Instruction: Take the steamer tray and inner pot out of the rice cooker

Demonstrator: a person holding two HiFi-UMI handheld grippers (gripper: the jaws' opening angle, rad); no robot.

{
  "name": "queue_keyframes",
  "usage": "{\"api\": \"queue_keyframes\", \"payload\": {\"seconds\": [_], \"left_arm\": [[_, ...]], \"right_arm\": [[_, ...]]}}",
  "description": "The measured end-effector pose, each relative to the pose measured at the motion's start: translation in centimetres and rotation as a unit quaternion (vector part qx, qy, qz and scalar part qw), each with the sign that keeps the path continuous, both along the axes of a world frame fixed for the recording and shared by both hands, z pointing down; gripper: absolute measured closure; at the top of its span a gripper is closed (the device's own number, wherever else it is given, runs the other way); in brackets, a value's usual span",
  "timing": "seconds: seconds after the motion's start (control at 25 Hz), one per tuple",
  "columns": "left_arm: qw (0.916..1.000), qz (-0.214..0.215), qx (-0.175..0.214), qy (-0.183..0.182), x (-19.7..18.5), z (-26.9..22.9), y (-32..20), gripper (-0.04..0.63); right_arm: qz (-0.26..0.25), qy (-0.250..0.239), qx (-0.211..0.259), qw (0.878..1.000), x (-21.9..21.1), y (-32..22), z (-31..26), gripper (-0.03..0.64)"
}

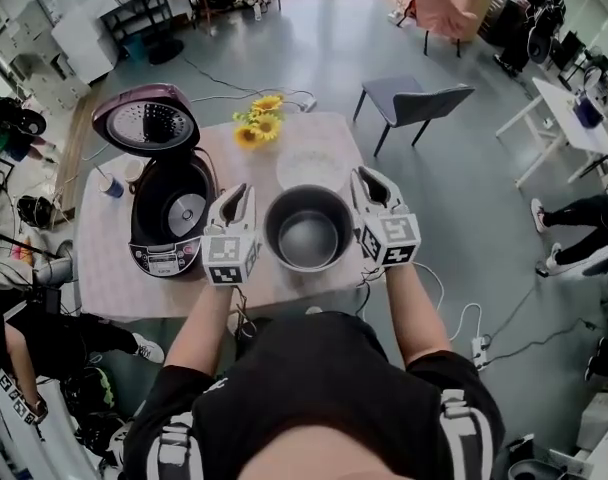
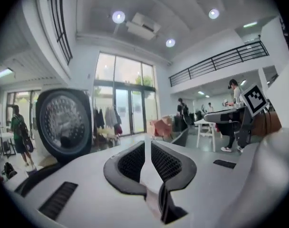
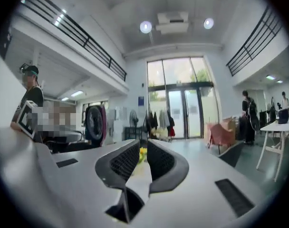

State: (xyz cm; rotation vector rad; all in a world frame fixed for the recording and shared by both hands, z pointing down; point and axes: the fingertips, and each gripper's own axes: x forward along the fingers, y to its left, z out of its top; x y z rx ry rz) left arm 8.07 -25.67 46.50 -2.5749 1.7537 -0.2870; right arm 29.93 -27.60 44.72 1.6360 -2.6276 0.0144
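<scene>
The grey metal inner pot [image 1: 309, 230] stands on the table [image 1: 109, 273], in front of me and between my two grippers. Behind it lies the pale translucent steamer tray [image 1: 311, 168]. The rice cooker [image 1: 169, 223] sits at the left with its lid [image 1: 146, 120] up and its well without a pot. My left gripper [image 1: 240, 193] hovers left of the pot and my right gripper [image 1: 368, 175] hovers to its right, neither touching it. In the gripper views, the left gripper [image 2: 145, 144] and right gripper [image 3: 142, 146] both point level, jaws a narrow slit apart with nothing between them.
A bunch of sunflowers [image 1: 259, 120] stands at the table's far edge, and a paper cup [image 1: 110, 185] sits left of the cooker. A grey chair [image 1: 414, 101] is beyond the table. Cables run over the floor at the right. People sit around the room's edges.
</scene>
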Motion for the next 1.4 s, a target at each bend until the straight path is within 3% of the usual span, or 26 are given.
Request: {"api": "queue_keyframes", "payload": {"seconds": [0.12, 0.32, 0.6, 0.88, 1.4], "left_arm": [[0.9976, -0.033, 0.061, 0.0, -1.0, -5.1, 0.9, 0.563], [0.9953, -0.067, 0.068, 0.019, -2.6, -8.4, 2.4, 0.592], [0.9966, -0.057, 0.054, 0.027, -2.8, -8.1, 3.1, 0.592], [0.9965, -0.054, 0.06, 0.022, -2.6, -8.4, 3.2, 0.592], [0.9967, -0.047, 0.061, 0.025, -1.8, -8.7, 3.2, 0.592]], "right_arm": [[0.026, -0.038, 0.089, 0.995, 0.3, 1.2, -5.8, 0.573], [0.029, -0.033, 0.155, 0.987, -0.5, 3.8, -9.9, 0.618], [0.011, -0.045, 0.117, 0.992, -1.7, 4.4, -8.8, 0.618], [0.001, -0.028, 0.133, 0.991, -2.4, 4.6, -8.9, 0.618], [0.017, -0.037, 0.114, 0.993, -1.1, 4.0, -8.1, 0.618]]}}
